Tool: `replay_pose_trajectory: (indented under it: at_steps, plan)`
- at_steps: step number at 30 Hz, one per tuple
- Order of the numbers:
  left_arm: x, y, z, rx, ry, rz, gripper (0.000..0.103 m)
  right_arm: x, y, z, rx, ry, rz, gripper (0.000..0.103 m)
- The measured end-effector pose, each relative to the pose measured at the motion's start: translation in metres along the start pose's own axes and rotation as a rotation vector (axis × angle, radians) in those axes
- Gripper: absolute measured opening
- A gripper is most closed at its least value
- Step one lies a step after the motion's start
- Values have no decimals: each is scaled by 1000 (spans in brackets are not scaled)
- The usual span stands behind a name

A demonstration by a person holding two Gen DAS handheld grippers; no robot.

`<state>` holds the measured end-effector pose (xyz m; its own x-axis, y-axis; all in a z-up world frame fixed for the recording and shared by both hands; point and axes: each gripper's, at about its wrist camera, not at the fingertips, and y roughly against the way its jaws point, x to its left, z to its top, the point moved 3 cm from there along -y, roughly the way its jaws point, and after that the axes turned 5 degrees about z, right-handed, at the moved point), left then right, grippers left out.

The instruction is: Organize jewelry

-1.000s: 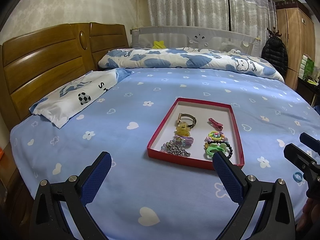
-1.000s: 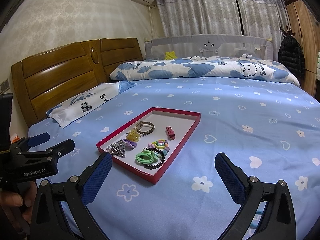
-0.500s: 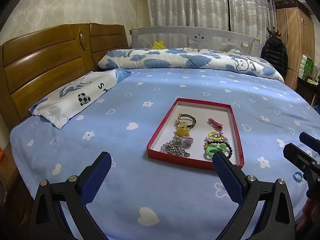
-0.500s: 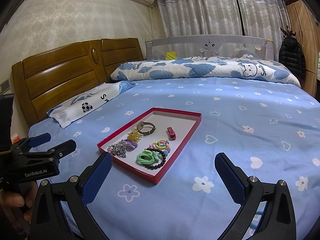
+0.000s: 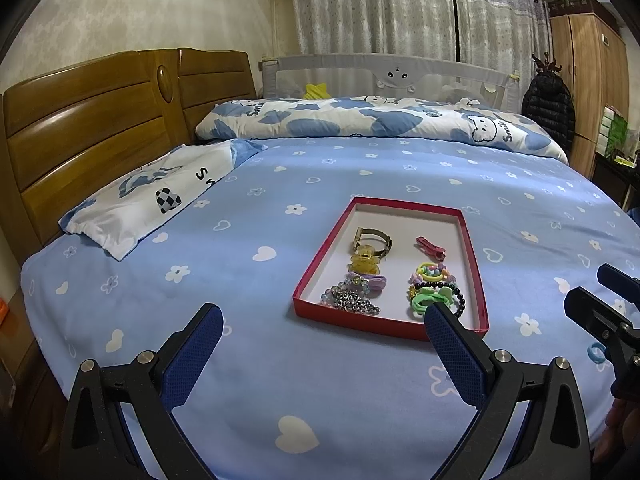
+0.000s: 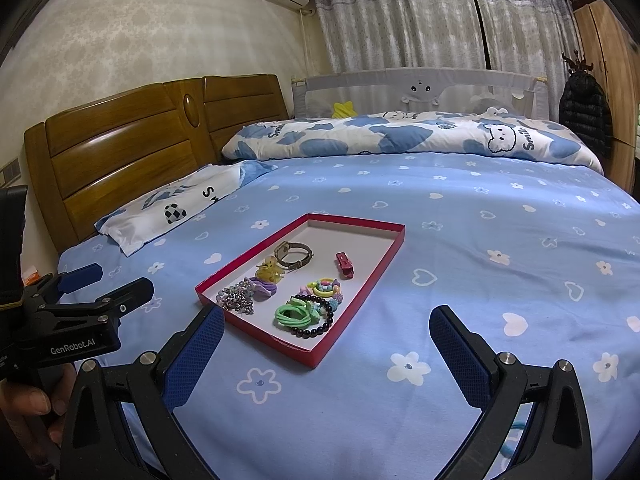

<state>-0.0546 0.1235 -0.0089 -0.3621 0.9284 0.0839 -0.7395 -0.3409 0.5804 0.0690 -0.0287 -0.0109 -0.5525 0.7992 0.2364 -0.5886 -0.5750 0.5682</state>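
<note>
A shallow red tray (image 5: 316,264) (image 6: 372,280) lies on the blue bedsheet. Inside it are a watch (image 5: 372,239) (image 6: 295,255), a yellow clip (image 5: 363,262), a red hair clip (image 5: 430,247) (image 6: 344,265), a silver bead chain (image 5: 352,300) (image 6: 237,298), green hair ties (image 5: 430,300) (image 6: 294,314) and a dark bead bracelet (image 6: 320,322). My left gripper (image 5: 324,354) hovers open just short of the tray's near edge. My right gripper (image 6: 326,356) is open over the sheet by the tray's near corner. A small blue ring (image 5: 596,353) lies on the sheet at the right.
A white and blue pillow (image 5: 152,196) lies at the left by the wooden headboard (image 5: 80,128). A rolled quilt (image 5: 380,122) and a grey bed rail (image 5: 392,76) close the far side. A wardrobe (image 5: 588,92) and a dark jacket (image 5: 548,108) stand at the right.
</note>
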Motion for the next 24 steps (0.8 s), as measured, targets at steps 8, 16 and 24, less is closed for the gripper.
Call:
replay_pose_trajectory:
  at_steps: [8, 16, 24]
  plan:
    - [0, -3, 2, 3, -8, -3, 102, 1, -1, -1, 0, -1, 1, 103]
    - [-1, -5, 2, 8, -9, -9, 101, 1, -1, -1, 1, 0, 2, 103]
    - [-4, -8, 1, 14, -15, -9, 101, 0, -6, -2, 10, -5, 8, 103]
